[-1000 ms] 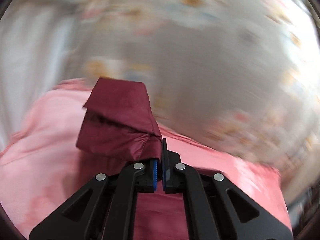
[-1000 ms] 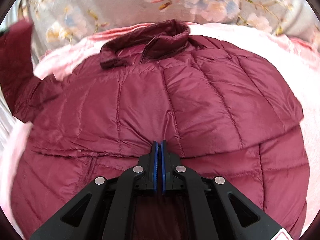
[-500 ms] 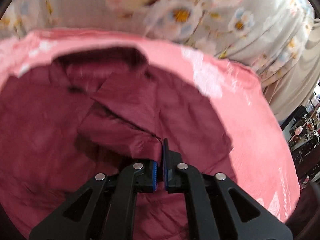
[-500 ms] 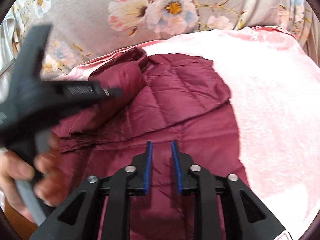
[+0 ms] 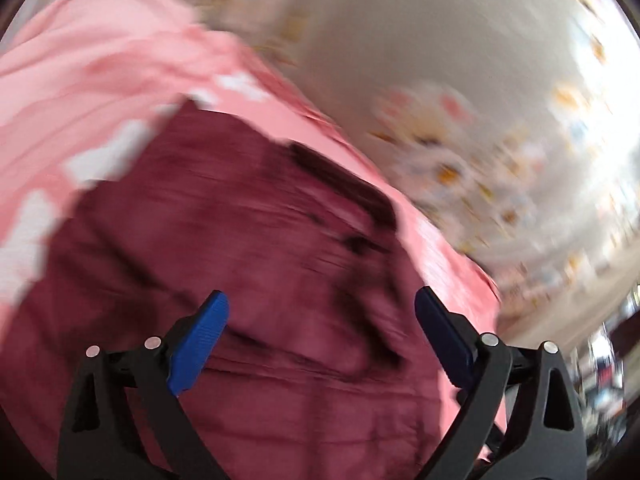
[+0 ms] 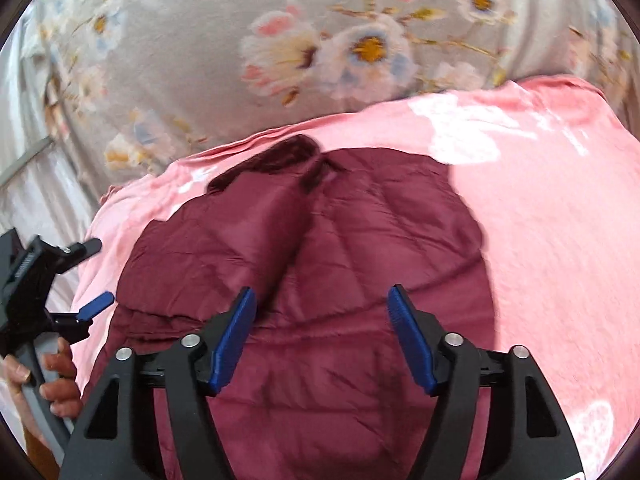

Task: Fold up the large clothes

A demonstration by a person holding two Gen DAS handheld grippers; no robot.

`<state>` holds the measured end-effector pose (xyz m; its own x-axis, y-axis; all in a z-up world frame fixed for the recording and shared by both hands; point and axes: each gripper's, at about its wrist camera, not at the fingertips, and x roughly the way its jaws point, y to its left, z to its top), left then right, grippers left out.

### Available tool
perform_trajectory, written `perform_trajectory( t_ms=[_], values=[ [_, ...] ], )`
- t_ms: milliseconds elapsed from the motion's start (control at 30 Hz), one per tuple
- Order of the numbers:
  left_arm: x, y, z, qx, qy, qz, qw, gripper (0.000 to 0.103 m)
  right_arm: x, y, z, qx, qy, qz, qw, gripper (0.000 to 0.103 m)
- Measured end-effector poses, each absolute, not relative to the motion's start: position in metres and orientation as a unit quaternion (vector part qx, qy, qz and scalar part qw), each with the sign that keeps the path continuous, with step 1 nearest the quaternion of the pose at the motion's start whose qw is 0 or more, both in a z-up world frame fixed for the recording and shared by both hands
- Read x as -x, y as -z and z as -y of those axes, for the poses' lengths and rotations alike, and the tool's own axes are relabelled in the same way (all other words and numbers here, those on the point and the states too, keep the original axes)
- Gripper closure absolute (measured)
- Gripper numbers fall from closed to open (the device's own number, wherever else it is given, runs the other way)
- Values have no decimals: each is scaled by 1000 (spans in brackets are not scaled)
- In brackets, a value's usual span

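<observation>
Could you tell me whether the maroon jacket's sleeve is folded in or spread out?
Folded in: the sleeve lies across the jacket front.

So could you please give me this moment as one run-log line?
jacket: on pink blanket, sleeve folded in | left gripper: opening, empty | right gripper: opening, empty

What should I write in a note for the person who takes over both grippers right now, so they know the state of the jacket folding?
Left gripper: jaws opening, nothing between the pads; it sits at the left side of the dark red quilted puffer jacket.
Right gripper: jaws opening, empty, above the jacket's lower middle.
Jacket: lies flat on the pink blanket, collar at the far end near the grey floral fabric.
Done: both sleeves appear folded inward over the body; one lies diagonally across the chest.
Left: probably fold the bottom half up toward the collar, then smooth it.
</observation>
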<state>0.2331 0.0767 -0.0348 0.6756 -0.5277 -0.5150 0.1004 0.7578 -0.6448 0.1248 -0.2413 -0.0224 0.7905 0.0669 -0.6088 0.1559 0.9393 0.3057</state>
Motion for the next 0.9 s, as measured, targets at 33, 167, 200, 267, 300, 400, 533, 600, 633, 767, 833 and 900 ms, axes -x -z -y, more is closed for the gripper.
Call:
perform_trajectory(
  t_ms=[33, 167, 200, 267, 300, 400, 533, 600, 633, 767, 833, 900],
  values=[
    [-237, 41, -88, 302, 161, -366, 866, 11, -134, 23, 230, -153, 13, -327, 933, 31],
    [-257, 68, -119, 326, 107, -391, 854, 12, -167, 42, 192, -77, 11, -358, 931, 32],
    [-262, 75, -122, 323, 95, -399, 853, 14, -176, 49, 186, -58, 17, -365, 929, 33],
    [-265, 81, -126, 319, 84, -403, 854, 15, -180, 55, 184, -39, 44, -367, 928, 33],
    [-266, 84, -128, 318, 81, -403, 854, 15, -181, 56, 187, -44, 51, -367, 928, 33],
    [-268, 85, -135, 337, 85, -396, 850, 15, -175, 54, 214, -107, 50, -364, 924, 33],
    [-281, 91, -148, 389, 92, -391, 829, 15, -173, 58, 249, -188, 51, -369, 909, 32],
    [-289, 94, -154, 424, 92, -385, 815, 17, -175, 62, 263, -226, 48, -372, 899, 32],
    [-291, 94, -157, 434, 93, -382, 811, 21, -175, 64, 270, -248, 47, -371, 893, 33],
    [-307, 95, -167, 447, 78, -385, 804, 45, -188, 71, 290, -285, 64, -370, 882, 82],
    [-313, 92, -171, 437, 61, -391, 807, 71, -200, 66, 291, -268, 59, -377, 885, 97],
    [-315, 80, -173, 410, 56, -388, 823, 98, -202, 42, 286, -248, 40, -346, 904, 99]
  ],
)
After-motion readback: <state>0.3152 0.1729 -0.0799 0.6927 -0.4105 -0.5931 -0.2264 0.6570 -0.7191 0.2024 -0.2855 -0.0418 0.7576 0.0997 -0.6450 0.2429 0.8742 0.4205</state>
